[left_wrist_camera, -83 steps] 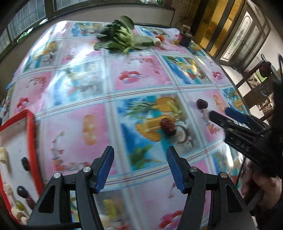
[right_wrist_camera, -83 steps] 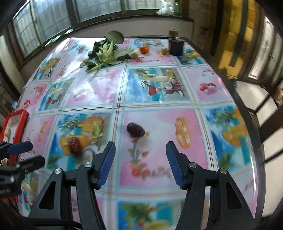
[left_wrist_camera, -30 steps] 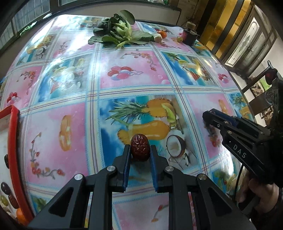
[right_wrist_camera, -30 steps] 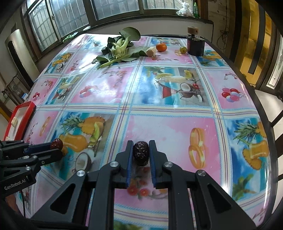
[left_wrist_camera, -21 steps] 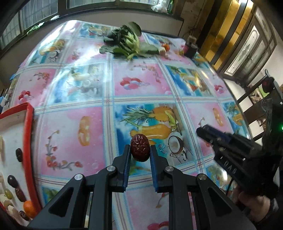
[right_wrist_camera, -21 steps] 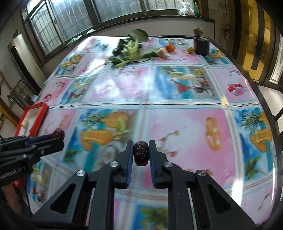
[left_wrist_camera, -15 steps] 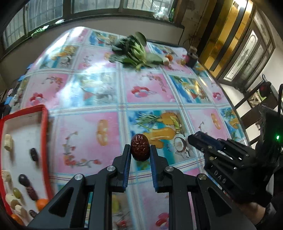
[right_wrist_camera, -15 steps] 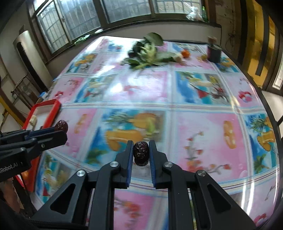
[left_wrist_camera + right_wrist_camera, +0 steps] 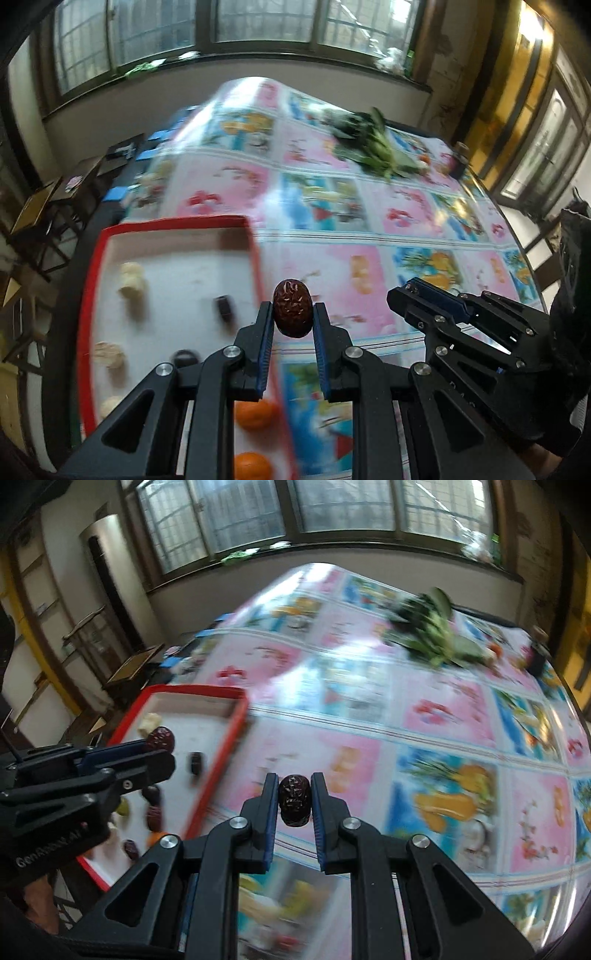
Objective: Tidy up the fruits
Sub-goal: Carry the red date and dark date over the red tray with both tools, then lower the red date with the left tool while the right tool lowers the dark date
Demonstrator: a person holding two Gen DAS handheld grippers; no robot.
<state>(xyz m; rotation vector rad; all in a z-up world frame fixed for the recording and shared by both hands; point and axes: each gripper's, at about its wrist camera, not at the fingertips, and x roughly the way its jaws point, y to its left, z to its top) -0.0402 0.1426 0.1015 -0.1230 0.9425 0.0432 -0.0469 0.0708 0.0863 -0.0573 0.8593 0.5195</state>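
My left gripper [image 9: 291, 314] is shut on a wrinkled red date [image 9: 291, 312], held above the right rim of the red-edged white tray [image 9: 173, 225]. From the right wrist view the left gripper [image 9: 157, 747] hangs over the tray [image 9: 192, 692], its date [image 9: 160, 738] at the fingertips. My right gripper [image 9: 293, 799] is shut on a darker red date [image 9: 294, 799], above the tablecloth just right of the tray. In the left wrist view the right gripper [image 9: 402, 293] shows at the right, its date hidden. The tray holds several dates, pale pieces and oranges [image 9: 254, 414].
The table [image 9: 369, 236] wears a glossy fruit-print cloth. Leafy greens [image 9: 369, 144] lie at the far side with a small orange and a dark jar [image 9: 537, 661] near them. Chairs and shelves stand beyond the table's left edge. A hand [image 9: 546, 458] holds the right gripper.
Both grippers, each still shut on its date, have swung left and risen; the tray has come from the left edge toward the middle of both views.
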